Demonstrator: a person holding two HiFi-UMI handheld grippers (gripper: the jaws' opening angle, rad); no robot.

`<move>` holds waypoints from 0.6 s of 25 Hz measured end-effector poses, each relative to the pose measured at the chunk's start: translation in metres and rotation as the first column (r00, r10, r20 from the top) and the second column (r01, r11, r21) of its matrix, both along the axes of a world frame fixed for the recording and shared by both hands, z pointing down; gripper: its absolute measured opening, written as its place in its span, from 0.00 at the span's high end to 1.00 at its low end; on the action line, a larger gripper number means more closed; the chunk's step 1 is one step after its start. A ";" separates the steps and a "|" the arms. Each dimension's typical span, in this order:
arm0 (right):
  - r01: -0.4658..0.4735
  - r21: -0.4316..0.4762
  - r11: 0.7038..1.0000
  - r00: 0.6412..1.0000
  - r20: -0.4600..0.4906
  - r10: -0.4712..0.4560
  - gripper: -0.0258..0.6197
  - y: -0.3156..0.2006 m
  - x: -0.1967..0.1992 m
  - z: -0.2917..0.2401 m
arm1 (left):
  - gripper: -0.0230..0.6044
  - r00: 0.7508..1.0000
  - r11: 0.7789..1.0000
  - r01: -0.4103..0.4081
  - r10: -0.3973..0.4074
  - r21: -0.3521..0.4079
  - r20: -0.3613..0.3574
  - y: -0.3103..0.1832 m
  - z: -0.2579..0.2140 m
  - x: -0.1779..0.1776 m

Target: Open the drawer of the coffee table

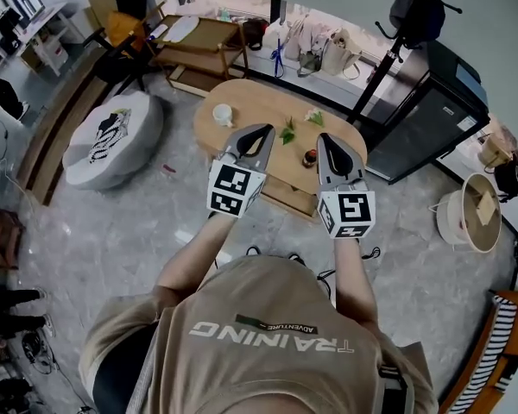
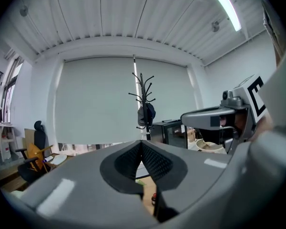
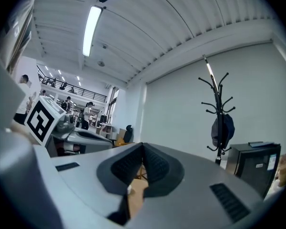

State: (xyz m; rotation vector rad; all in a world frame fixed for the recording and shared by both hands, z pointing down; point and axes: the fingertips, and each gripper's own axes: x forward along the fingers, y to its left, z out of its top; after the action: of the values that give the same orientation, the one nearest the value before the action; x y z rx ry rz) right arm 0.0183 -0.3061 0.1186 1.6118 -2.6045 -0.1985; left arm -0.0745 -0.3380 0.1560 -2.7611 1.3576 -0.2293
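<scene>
Wooden and oval, the coffee table [image 1: 259, 102] lay ahead of and below both gripper tips, with neither gripper touching it. Its drawer [image 1: 287, 197] showed as a wooden panel under the top's near edge, in the gap between the two grippers; whether it was fully closed could not be determined. The left gripper [image 1: 261, 130] was held roughly level, its jaws together with nothing between them. The right gripper [image 1: 325, 138], just beside it and pointing the same way, likewise had its jaws closed and empty. A white mug [image 1: 223, 115] stood on the tabletop beyond and to the left of the left gripper. Green sprigs [image 1: 287, 133] lay between the two tips, and a small dark jar [image 1: 310, 158] sat close to the right gripper's inner side. A black coat stand [image 2: 143, 101] stood well beyond both grippers, against the far wall.
</scene>
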 end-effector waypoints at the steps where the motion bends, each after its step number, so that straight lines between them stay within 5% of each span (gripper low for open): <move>1: 0.009 -0.001 1.000 1.000 0.006 -0.009 0.95 -0.001 0.003 -0.002 | 0.95 1.000 1.000 0.007 -0.007 -0.005 -0.002 0.000 0.000 0.002; 15: 0.025 -0.030 0.999 0.999 0.046 -0.024 0.95 0.010 0.028 0.001 | 0.95 1.000 0.999 0.023 -0.023 -0.037 -0.008 0.016 0.009 0.023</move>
State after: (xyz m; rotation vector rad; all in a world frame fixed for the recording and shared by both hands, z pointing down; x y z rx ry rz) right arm 0.0467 -0.2962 0.1194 1.5938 -2.6484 -0.1242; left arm -0.0512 -0.3218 0.1651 -2.7805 1.4017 -0.2460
